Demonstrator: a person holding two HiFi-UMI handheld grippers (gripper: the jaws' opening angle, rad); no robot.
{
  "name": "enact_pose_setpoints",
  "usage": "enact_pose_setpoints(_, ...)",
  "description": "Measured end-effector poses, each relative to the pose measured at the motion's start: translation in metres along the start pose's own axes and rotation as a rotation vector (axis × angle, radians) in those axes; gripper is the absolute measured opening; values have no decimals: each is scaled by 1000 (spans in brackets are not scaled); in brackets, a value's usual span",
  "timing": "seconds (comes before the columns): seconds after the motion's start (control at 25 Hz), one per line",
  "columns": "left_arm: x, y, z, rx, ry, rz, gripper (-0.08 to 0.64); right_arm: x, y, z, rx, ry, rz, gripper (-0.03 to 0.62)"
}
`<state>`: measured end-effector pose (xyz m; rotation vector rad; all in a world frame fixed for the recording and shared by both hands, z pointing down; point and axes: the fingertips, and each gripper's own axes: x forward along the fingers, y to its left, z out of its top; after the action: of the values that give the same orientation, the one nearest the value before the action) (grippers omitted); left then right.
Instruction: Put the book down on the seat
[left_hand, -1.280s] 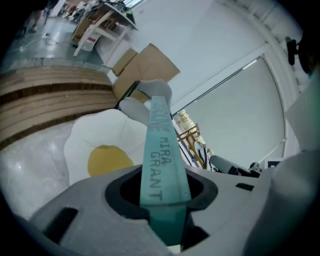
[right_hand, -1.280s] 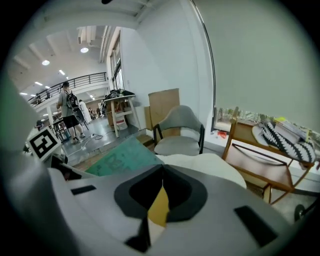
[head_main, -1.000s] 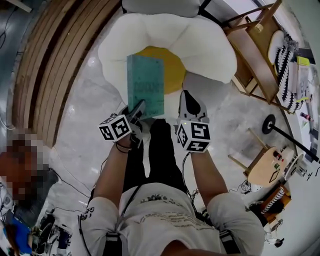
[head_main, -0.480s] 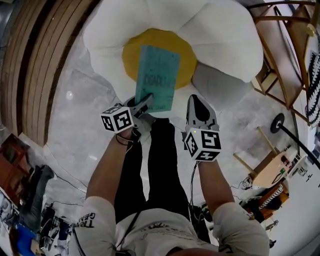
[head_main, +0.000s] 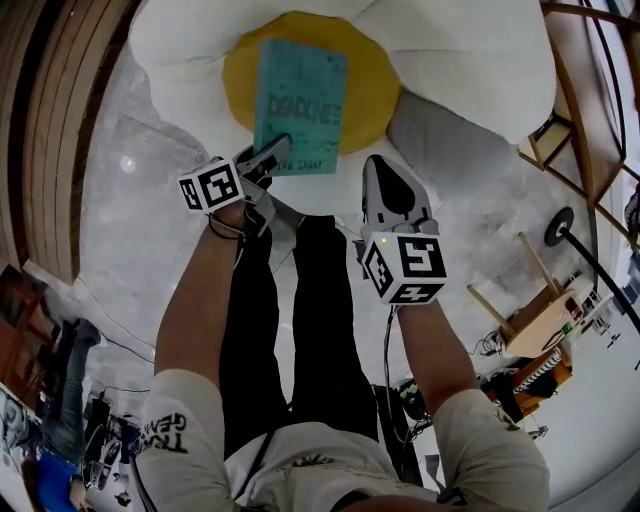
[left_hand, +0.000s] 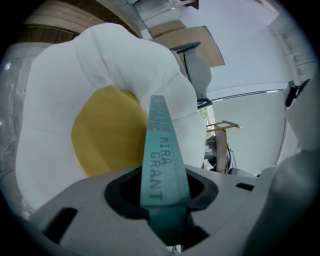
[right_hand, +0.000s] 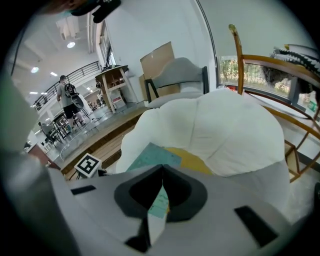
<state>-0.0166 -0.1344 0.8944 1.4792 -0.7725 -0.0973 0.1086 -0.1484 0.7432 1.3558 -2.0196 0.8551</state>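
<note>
A teal book (head_main: 300, 100) lies flat in the air over the yellow centre (head_main: 375, 90) of a white flower-shaped cushion seat (head_main: 460, 60). My left gripper (head_main: 272, 155) is shut on its near edge. In the left gripper view the book's spine (left_hand: 162, 155) stands between the jaws, with the yellow centre (left_hand: 105, 132) behind it. My right gripper (head_main: 380, 170) hovers to the book's right, shut and holding nothing. In the right gripper view the right gripper's (right_hand: 161, 170) jaws meet, and the book (right_hand: 150, 156) and seat (right_hand: 220, 130) lie beyond them.
A wooden chair frame (head_main: 585, 100) stands to the right of the seat, a wooden stool (head_main: 540, 310) nearer me. Wooden planking (head_main: 50, 120) runs along the left. A grey chair (right_hand: 180, 75) stands behind the cushion. A person (right_hand: 67, 95) stands far off.
The left gripper has carried the book forward, from the cushion's near edge to over its yellow centre. The right gripper has kept alongside, still shut.
</note>
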Motion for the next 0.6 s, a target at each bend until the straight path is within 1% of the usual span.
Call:
enact_pose_setpoints(0.12, 1, 14, -3, 7, 19, 14, 163, 9, 8, -8, 1, 11, 15, 28)
enact_pose_setpoints(0.24, 2, 23, -6, -18, 21, 28, 169, 13, 13, -12, 5, 23, 30, 28)
enact_pose_setpoints(0.32, 3, 31, -9, -18, 36, 47, 183, 14, 15, -12, 13, 25, 35, 28)
enact_pose_setpoints(0.36, 4, 34, -10, -10, 49, 58, 192, 14, 15, -11, 19, 24, 37, 28)
enact_pose_setpoints(0.44, 3, 42, -15, 15, 79, 88, 246, 13, 14, -13, 30, 26, 38, 28)
enact_pose_setpoints(0.52, 1, 51, -19, 59, 107, 134, 306, 13, 12, -18, 38, 37, 33, 28)
enact_pose_setpoints(0.6, -2, 60, -20, 111, 129, 190, 330, 13, 6, -22, 36, 51, 17, 28)
